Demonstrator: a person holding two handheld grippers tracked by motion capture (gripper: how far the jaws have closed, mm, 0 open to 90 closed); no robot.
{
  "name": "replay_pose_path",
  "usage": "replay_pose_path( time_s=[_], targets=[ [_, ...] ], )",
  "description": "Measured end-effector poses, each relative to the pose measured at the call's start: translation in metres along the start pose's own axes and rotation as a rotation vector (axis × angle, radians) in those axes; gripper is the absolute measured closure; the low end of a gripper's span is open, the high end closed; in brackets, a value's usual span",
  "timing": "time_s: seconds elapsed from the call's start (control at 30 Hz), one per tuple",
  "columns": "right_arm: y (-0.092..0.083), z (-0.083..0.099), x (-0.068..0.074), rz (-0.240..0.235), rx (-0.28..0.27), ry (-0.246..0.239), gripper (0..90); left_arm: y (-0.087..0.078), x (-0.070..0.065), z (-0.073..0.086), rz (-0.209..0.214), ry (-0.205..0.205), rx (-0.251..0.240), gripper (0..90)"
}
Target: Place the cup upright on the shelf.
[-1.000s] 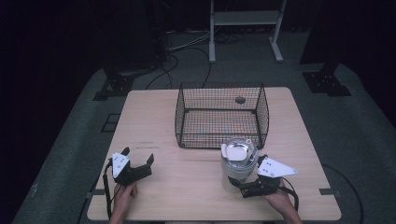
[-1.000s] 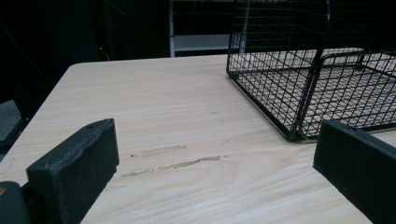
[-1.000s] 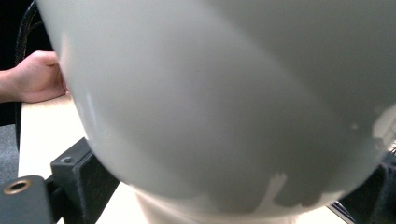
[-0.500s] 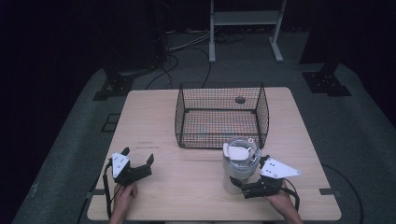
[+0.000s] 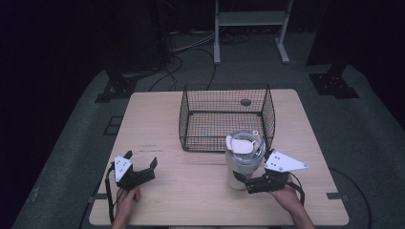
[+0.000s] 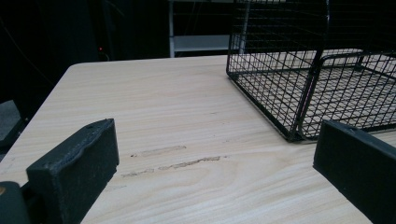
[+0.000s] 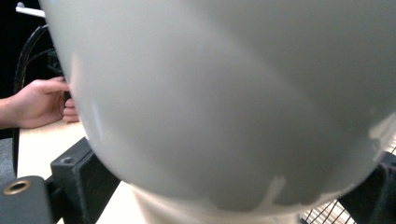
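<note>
The right gripper [image 5: 248, 182] is pinching the base of a white blender jar [image 5: 243, 160], whose clear lid is now turning a white flap upward that was not facing up a second ago. The jar is standing on the surface [image 5: 191, 191] just in front of the wire basket [image 5: 224, 117], suggesting a lift is beginning. The left gripper [image 5: 141, 167], spread and empty, is resting well left of the basket.

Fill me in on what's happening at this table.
A person sits at a wooden table with a tool in each hand. The right tool grips the lower part of a white lidded cup, just in front of a black wire basket. The left tool rests open on the table, holding nothing.
</note>
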State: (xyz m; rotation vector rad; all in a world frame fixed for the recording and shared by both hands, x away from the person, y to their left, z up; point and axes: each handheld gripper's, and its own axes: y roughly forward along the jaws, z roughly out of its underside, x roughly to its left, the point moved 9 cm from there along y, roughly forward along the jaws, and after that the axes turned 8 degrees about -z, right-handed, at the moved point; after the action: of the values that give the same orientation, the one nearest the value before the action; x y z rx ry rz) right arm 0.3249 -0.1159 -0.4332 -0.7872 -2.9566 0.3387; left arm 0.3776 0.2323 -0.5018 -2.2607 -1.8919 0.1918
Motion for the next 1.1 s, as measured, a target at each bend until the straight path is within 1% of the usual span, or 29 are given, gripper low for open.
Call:
replay_pose_path(
  time_s=[0.03, 0.13, 0.23, 0.27, 0.33, 0.4, 0.43, 0.47, 0.53, 0.57, 0.6, 0.63, 0.67, 0.7, 0.73, 0.8, 0.9, 0.93, 1.0, 1.1],
  targets=[
    [0.001, -0.005, -0.002, -0.001, -0.003, 0.000, 6.2, 0.000, 0.000, 0.000, 0.001, 0.000, 0.003, 0.0],
    [0.002, -0.010, -0.003, -0.002, -0.008, 0.006, 6.2, 0.000, 0.000, 0.000, 0.000, -0.002, 0.002, 0.0],
    [0.004, -0.019, -0.006, -0.002, -0.016, -0.001, 6.2, 0.000, 0.000, 0.000, 0.001, -0.004, 0.001, 0.0],
    [0.005, -0.025, -0.008, 0.004, -0.015, -0.007, 6.2, 0.000, 0.000, 0.000, 0.000, -0.003, 0.001, 0.0],
    [0.005, -0.028, -0.009, 0.006, -0.016, -0.014, 6.2, 0.000, 0.000, 0.000, 0.001, -0.003, 0.001, 0.0],
    [0.006, -0.039, -0.011, 0.002, -0.022, -0.020, 6.2, 0.000, 0.000, 0.000, 0.001, -0.002, 0.000, 0.0],
    [0.006, -0.039, -0.011, 0.002, -0.022, -0.020, 6.2, 0.000, 0.000, 0.000, 0.001, -0.002, 0.000, 0.0],
    [0.007, -0.045, -0.014, 0.002, -0.031, -0.022, 6.2, 0.000, 0.000, 0.000, 0.000, -0.001, 0.001, 0.0],
    [0.008, -0.051, -0.016, 0.005, -0.038, -0.024, 6.2, 0.000, 0.000, 0.000, 0.001, -0.002, -0.001, 0.0],
    [0.008, -0.051, -0.016, 0.005, -0.038, -0.024, 6.2, 0.000, 0.000, 0.000, 0.001, -0.002, -0.001, 0.0],
    [0.008, -0.060, -0.018, 0.006, -0.044, -0.034, 6.2, 0.000, 0.000, 0.000, 0.001, -0.002, -0.001, 0.0],
    [0.008, -0.060, -0.018, 0.006, -0.044, -0.034, 6.2, 0.000, 0.000, 0.000, 0.001, -0.002, -0.001, 0.0],
    [0.010, -0.069, -0.019, 0.002, -0.052, -0.038, 6.2, 0.000, 0.000, 0.000, 0.001, -0.003, 0.000, 0.0],
    [0.010, -0.069, -0.019, 0.002, -0.052, -0.038, 6.2, 0.000, 0.000, 0.000, 0.001, -0.003, 0.000, 0.0],
    [0.013, -0.077, -0.022, -0.002, -0.056, -0.046, 6.2, 0.000, 0.001, 0.000, 0.001, -0.002, -0.001, 0.0],
    [0.014, -0.080, -0.023, -0.003, -0.055, -0.046, 6.2, 0.000, 0.000, 0.000, 0.001, -0.003, -0.001, 0.0],
    [0.020, -0.093, -0.030, -0.010, -0.067, -0.042, 6.2, 0.000, 0.001, 0.000, 0.001, -0.004, -0.001, 0.0],
    [0.024, -0.098, -0.034, -0.012, -0.070, -0.039, 6.2, -0.001, 0.001, 0.000, 0.001, -0.004, -0.001, 0.0],
    [0.027, -0.101, -0.037, -0.012, -0.070, -0.037, 6.2, -0.001, 0.001, 0.000, 0.001, -0.004, -0.001, 0.0],
    [0.035, -0.109, -0.045, -0.005, -0.067, -0.038, 6.1, -0.001, 0.001, 0.000, 0.001, -0.005, -0.004, 0.0]
  ],
)
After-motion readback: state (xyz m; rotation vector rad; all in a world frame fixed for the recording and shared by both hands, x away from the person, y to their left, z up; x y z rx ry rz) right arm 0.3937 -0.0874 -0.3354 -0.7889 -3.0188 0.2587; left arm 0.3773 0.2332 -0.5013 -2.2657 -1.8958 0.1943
